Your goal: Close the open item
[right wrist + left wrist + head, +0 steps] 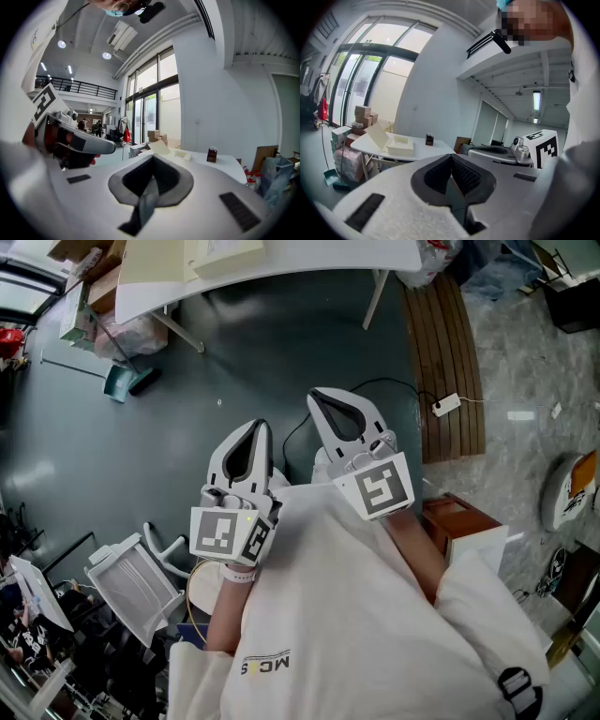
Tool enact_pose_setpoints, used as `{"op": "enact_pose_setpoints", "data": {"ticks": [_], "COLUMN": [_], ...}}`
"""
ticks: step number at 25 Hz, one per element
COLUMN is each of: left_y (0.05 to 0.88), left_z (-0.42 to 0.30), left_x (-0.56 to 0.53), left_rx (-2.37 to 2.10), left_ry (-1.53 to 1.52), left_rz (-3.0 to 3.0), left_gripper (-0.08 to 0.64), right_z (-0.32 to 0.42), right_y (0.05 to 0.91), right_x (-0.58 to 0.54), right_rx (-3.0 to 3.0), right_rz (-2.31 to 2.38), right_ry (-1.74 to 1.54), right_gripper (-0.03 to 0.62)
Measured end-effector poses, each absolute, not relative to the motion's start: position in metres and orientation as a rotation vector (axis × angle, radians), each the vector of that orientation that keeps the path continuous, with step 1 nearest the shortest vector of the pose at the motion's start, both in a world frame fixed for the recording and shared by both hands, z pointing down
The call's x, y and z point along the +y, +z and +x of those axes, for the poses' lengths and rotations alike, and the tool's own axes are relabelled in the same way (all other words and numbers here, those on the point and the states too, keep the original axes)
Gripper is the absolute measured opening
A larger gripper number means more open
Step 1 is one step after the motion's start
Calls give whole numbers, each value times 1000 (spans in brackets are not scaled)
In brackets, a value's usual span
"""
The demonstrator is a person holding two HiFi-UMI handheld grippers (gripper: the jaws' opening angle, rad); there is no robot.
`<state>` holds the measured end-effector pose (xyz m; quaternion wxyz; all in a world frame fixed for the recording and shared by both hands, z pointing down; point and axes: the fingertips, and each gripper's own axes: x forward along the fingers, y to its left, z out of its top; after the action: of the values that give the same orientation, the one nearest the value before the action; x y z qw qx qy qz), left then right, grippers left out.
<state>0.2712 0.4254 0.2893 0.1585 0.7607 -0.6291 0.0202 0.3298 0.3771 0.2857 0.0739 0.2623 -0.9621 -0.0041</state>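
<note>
**Left gripper** [451,157]: fingers clenched tip to tip, nothing between them. It is held level in the air and touches nothing.

**Task item:** cream flat cardboard box [399,145] on the white rectangular counter [425,150]. It lies ahead of the left fingers and to their left, well apart from them. From the right fingers it lies almost straight ahead, also well apart. Its hinged lid [375,135] stands raised and tilted back, so the box is not yet closed.

**Handling (judgement):**
- Thin card, so probably light and fairly stiff. The lid panel will likely flex if it is pinched hard or pushed at one corner.
- The base may slide on the smooth counter. Steady its front wall with one gripper.
- Take hold at the middle of the lid's free top edge, or push the lid's back face forward with clenched fingers, then press it down flat.
- The contents, if any, cannot be made out.

**Right gripper** [152,158]: fingers clenched together and empty, just beside the left gripper.

**Count:**
- Grippers: two
- Open box: one
- Counter: one
- Small dark block [429,139], right of the box: one
- Brown cartons [362,113], stacked beyond the counter's left end: at least two
</note>
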Motion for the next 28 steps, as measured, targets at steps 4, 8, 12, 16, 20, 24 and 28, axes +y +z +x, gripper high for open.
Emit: {"op": "enact_pose_setpoints", "data": {"ticks": [4, 8, 12, 16, 20, 24, 28], "left_y": [304, 299, 298, 302, 303, 308, 306], "left_z": [283, 285, 289, 287, 258, 225, 184], "left_x": [430, 419, 408, 405, 404, 388, 355], "left_rx": [-1782, -1806, -1806, -1790, -1835, -1843, -1827], "left_ry": [44, 37, 32, 27, 24, -24, -56], "left_rz": [2135, 2125, 2125, 2113, 2076, 2044, 2071], "left_gripper": [26, 26, 26, 26, 26, 26, 26], "right_z": [346, 369, 384, 385, 360, 328, 284], "right_y": [293, 309, 318, 324, 325, 321, 324], "right_x": [380, 367, 355, 344, 341, 334, 314], "right_rx": [-2904, -2902, -2860, -2849, -2850, -2848, -2844], "right_rz": [775, 811, 807, 807, 759, 752, 765], "right_ry": [44, 171, 129, 128, 110, 114, 144], "right_gripper": [12, 14, 14, 14, 14, 14, 14]}}
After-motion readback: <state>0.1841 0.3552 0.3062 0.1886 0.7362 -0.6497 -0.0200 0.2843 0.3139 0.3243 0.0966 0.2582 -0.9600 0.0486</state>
